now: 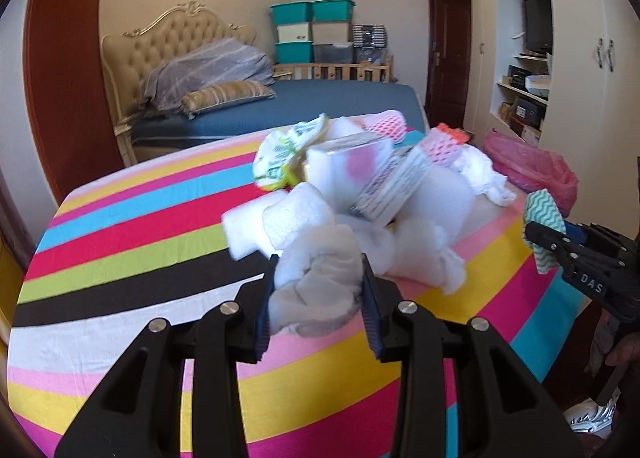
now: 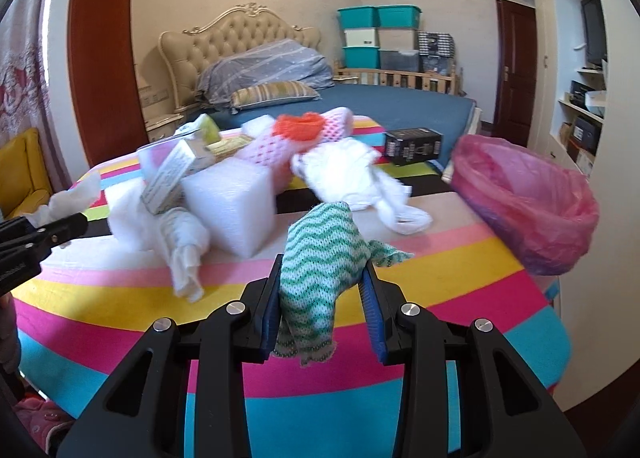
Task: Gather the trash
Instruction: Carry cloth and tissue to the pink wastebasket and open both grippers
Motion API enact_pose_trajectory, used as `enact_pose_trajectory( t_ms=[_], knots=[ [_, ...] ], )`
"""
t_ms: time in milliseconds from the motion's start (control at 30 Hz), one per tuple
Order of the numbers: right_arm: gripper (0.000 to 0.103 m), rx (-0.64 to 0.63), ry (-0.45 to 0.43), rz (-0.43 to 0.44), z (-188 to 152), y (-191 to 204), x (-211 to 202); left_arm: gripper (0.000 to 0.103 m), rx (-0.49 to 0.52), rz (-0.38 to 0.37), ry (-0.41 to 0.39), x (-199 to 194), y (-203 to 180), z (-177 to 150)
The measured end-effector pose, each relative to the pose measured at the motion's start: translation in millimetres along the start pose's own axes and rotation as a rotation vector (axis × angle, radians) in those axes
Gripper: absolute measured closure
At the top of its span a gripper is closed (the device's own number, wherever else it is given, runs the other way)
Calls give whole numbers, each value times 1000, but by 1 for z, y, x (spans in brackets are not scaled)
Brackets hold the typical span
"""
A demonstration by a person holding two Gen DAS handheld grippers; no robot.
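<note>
My left gripper (image 1: 319, 262) is shut on a crumpled white tissue wad (image 1: 316, 290), held just above the striped tablecloth (image 1: 140, 258) in front of the trash pile. My right gripper (image 2: 324, 258) is shut on a green-and-white wavy cloth (image 2: 316, 290), which hangs between its blue pads. Each gripper shows in the other's view: the right gripper (image 1: 534, 232) at the right edge with the cloth (image 1: 542, 210), the left gripper (image 2: 82, 222) at the left edge with the tissue (image 2: 68, 198). A bin lined with a pink bag (image 2: 532, 194) stands at the table's right edge, its mouth facing up.
The pile holds a white foam block (image 2: 232, 202), pink mesh sleeves (image 2: 272, 150), a white plastic bag (image 2: 352, 174), wrappers and small cartons. A black box (image 2: 414, 146) lies behind it. A bed (image 2: 380, 98) and wardrobes stand beyond the table.
</note>
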State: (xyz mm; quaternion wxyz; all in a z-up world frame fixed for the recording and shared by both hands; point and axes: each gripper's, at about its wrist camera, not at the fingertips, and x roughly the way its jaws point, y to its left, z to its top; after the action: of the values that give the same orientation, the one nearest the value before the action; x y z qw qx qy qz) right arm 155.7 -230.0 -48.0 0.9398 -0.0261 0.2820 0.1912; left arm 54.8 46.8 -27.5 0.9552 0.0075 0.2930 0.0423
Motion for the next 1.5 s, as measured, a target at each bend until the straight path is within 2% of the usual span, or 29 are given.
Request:
enact_pose_trajectory(
  t_ms=[300, 467, 667, 933, 1133, 1367, 1500],
  knots=[
    [68, 33, -20, -103, 5, -44, -7, 67, 77, -113, 9, 15, -54, 19],
    [68, 41, -27, -143, 7, -66, -9, 67, 122, -197, 18, 30, -95, 33],
    [68, 37, -49, -191, 13, -96, -10, 65, 172, -260, 16, 52, -142, 52],
    [68, 58, -117, -174, 37, -153, -9, 65, 175, -357, 41, 95, -191, 98],
    [67, 13, -140, -185, 50, -186, -1, 65, 215, -394, 32, 132, -242, 132],
    [67, 54, -125, -206, 60, -227, 20, 65, 237, -411, 45, 180, -288, 161],
    [66, 68, -117, -200, 63, -241, 35, 65, 191, -460, 61, 205, -307, 178]
  ],
)
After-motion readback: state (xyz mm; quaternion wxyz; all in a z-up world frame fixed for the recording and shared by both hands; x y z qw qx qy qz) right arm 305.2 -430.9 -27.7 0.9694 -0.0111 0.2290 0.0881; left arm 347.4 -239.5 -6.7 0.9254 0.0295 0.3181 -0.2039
